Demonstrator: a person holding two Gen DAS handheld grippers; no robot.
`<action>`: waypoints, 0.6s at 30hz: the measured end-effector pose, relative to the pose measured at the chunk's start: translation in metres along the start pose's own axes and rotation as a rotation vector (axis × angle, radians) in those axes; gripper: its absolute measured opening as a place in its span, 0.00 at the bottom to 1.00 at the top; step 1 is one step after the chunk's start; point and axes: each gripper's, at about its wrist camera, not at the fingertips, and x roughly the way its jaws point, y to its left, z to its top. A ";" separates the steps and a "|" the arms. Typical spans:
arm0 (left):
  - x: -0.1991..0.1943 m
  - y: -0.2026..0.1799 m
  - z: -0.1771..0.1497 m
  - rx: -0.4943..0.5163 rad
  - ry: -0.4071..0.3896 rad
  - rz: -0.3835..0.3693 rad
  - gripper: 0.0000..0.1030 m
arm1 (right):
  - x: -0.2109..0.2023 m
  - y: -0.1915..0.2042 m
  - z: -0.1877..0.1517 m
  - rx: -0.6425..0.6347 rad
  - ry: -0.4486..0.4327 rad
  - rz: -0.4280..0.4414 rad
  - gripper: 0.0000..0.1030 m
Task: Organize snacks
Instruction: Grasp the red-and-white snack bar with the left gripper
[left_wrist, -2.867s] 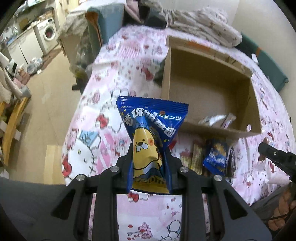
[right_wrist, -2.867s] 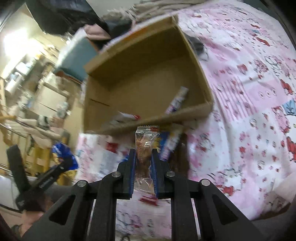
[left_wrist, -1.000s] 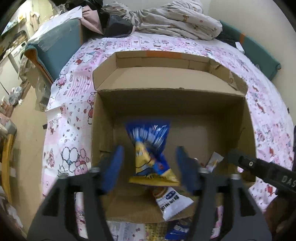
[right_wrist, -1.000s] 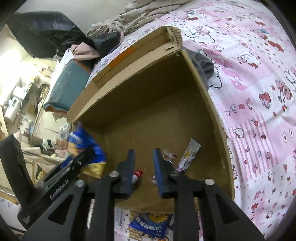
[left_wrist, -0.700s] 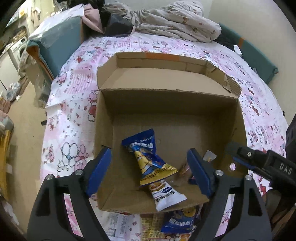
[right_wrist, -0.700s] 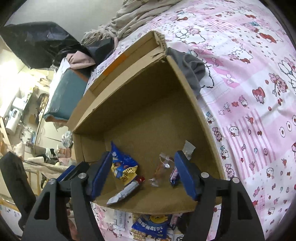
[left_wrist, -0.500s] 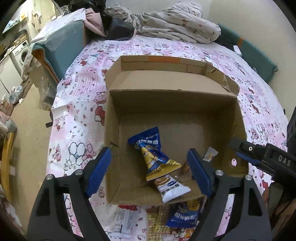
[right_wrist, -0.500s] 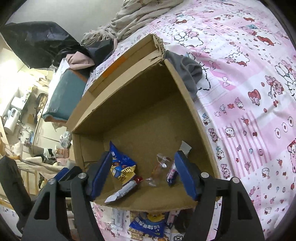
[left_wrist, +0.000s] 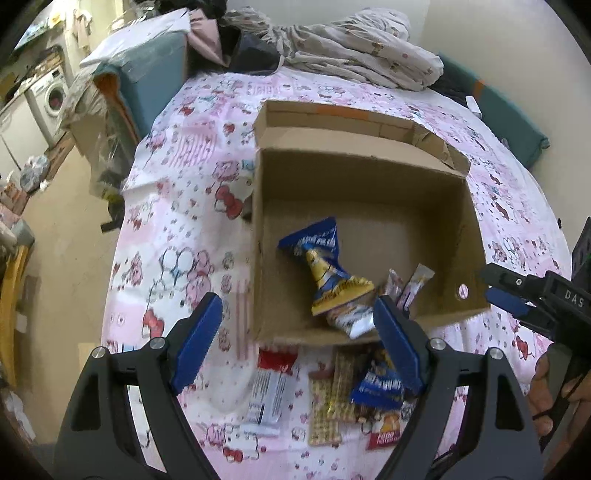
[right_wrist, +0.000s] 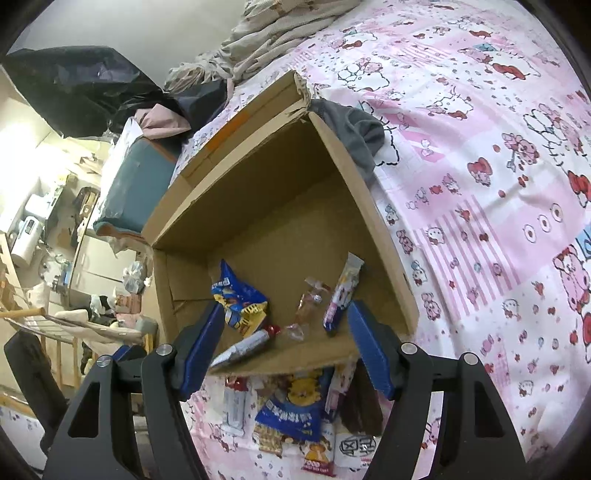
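An open cardboard box (left_wrist: 351, 177) lies on the pink bedsheet. Inside it are a blue snack bag with a yellow cartoon (left_wrist: 321, 258), a white packet (left_wrist: 351, 319), a clear-wrapped snack (right_wrist: 308, 302) and a slim stick packet (right_wrist: 341, 295). My left gripper (left_wrist: 295, 314) hangs open above the box's near edge with nothing between its pads. My right gripper (right_wrist: 286, 314) is open too, over the same edge, and holds nothing. Loose snacks lie in front of the box: a blue bag (left_wrist: 376, 384), yellow bars (left_wrist: 328, 402) and a white packet (left_wrist: 269, 395).
A rumpled blanket (left_wrist: 351, 48) lies at the far end of the bed. A teal bin (left_wrist: 155, 81) stands at the left corner, with bare floor (left_wrist: 62, 229) beside the bed. A grey cloth (right_wrist: 358, 136) sits against the box's right wall.
Both grippers carried snacks and let them go into the box. The blue bag and the clear-wrapped snack now lie inside. Both jaws widened, and both grippers drew back and up.
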 end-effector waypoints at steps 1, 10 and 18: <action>-0.002 0.003 -0.004 -0.006 0.006 -0.003 0.79 | -0.001 0.000 -0.003 -0.002 0.003 -0.001 0.70; -0.007 0.031 -0.039 -0.060 0.037 -0.009 0.79 | -0.015 -0.004 -0.037 0.004 0.043 0.022 0.70; 0.003 0.068 -0.056 -0.201 0.076 0.000 0.79 | -0.019 -0.025 -0.067 0.027 0.111 -0.027 0.70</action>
